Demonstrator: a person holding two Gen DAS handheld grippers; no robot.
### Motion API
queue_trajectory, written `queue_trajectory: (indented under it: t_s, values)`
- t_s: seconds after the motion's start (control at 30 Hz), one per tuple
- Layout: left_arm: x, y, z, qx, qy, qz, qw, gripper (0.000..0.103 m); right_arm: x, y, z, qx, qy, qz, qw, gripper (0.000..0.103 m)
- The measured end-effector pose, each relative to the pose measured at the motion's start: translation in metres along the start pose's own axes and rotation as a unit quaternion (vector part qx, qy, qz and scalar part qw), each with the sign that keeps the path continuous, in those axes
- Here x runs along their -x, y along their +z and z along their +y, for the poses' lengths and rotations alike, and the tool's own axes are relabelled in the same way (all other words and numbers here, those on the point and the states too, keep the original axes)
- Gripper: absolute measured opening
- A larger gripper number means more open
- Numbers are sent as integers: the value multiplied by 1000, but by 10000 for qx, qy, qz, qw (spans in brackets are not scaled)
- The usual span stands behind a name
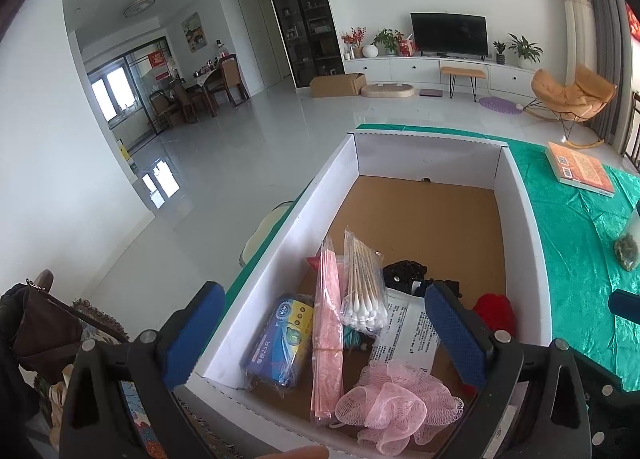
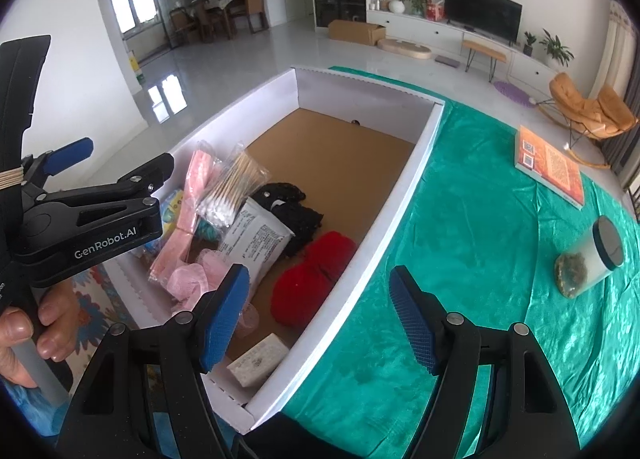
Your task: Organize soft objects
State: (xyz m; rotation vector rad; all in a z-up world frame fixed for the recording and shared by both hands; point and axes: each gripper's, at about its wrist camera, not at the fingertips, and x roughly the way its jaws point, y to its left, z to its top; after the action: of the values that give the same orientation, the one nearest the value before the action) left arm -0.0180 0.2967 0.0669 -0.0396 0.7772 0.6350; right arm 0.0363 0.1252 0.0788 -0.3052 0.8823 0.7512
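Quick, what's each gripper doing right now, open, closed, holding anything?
Left gripper: open, holding nothing, above the white cardboard box.
Right gripper: open, holding nothing, over the box edge.

An orange book [image 2: 550,169] lies on the green tablecloth [image 2: 472,219], a tipped jar [image 2: 592,259] near it; beyond stand a television [image 1: 449,34] and orange rocking chair [image 1: 572,95].

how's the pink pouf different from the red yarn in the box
The pouf is pale pink, see-through mesh in loose ruffles; the yarn is solid red, dense and opaque. The pouf lies at the box's near end, the yarn against its right wall. Both are soft and lie loose.
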Motion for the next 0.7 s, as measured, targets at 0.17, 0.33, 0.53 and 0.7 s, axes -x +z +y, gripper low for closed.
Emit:
queue_trajectory:
  t_s: [0.17, 0.33, 0.53, 0.7]
  values:
    - [1, -1, 11, 128, -162, 230, 9995, 100, 5, 2, 10, 9, -76, -32, 10000, 76]
    - [5, -2, 16, 206, -210, 252, 9992, 100, 9, 1, 13, 29, -41, -60, 10000, 76]
    - [9, -4, 11, 127, -249, 214, 9994, 100, 10, -1, 15, 43, -18, -71, 10000, 76]
    - [15, -3, 11, 147, -312, 163, 9993, 100, 10, -2, 16, 63, -23, -79, 9999, 76]
